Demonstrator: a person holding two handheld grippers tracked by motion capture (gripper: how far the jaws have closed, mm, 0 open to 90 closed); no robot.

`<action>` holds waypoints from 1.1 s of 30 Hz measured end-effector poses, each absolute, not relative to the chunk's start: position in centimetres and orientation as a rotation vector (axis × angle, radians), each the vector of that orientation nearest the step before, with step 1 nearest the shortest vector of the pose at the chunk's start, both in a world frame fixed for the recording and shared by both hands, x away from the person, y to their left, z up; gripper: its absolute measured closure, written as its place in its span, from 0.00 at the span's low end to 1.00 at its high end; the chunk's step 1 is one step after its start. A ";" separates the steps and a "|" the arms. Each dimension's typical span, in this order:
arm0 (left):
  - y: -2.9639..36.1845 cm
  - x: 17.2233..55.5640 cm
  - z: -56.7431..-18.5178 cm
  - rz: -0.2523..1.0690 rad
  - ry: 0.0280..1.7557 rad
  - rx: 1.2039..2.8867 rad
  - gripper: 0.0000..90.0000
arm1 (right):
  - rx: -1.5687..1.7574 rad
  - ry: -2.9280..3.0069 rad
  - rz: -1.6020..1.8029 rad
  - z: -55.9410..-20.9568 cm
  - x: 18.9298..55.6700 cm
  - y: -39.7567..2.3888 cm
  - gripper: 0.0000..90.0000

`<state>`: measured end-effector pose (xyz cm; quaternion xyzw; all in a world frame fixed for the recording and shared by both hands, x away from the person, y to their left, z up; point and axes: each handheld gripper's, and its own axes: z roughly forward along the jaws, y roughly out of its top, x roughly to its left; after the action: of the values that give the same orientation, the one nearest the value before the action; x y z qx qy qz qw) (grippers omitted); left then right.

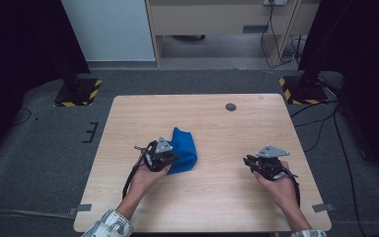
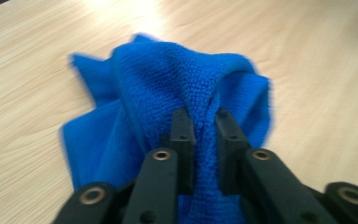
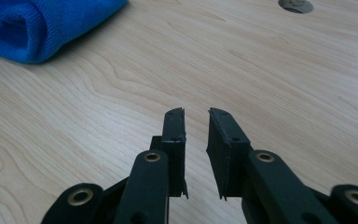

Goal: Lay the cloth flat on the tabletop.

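At the near edge of the bench [image 1: 212, 207]: two forearms, each hand carrying a hand-held gripper.
Left hand-held gripper [image 2: 204, 122]: jaws drawn nearly together, pinching a raised fold of the blue cloth [image 2: 168, 93].
Right hand-held gripper [image 3: 196, 115]: jaws almost pressed together with a narrow gap, nothing between them, above bare wood well apart from the cloth.
Blue cloth: bunched, left of the bench's middle, partly resting on the surface.
Farther off: a round cable hole [image 1: 231, 106] near the far edge.
Risk: the grip covers only a thin ridge of fabric; a quick lift may let it slip out, or drag the heap along instead of spreading it.
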<state>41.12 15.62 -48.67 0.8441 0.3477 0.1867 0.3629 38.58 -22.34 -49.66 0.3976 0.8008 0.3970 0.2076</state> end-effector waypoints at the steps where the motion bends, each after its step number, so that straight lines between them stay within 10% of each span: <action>1: 15.6 41.4 -49.1 0.497 0.919 2.185 0.82 | 1.105 2.230 1.103 -49.7 38.6 -22.2 0.84; 12: 14.7 43.9 -52.7 0.454 1.016 2.181 0.26 | 1.130 2.238 1.110 -50.0 38.5 -22.1 0.69; 21: 14.0 43.9 -52.3 0.372 0.981 2.166 0.87 | 1.140 2.214 1.125 -49.7 38.0 -22.5 0.68; 33: 8.3 41.1 -50.0 0.184 0.682 2.157 0.92 | 1.152 2.184 1.117 -49.3 37.7 -22.9 0.70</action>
<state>41.13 8.32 -49.99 0.8614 0.2723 0.0737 0.4224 37.69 -22.86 -49.28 0.4153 0.7872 0.4025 0.2140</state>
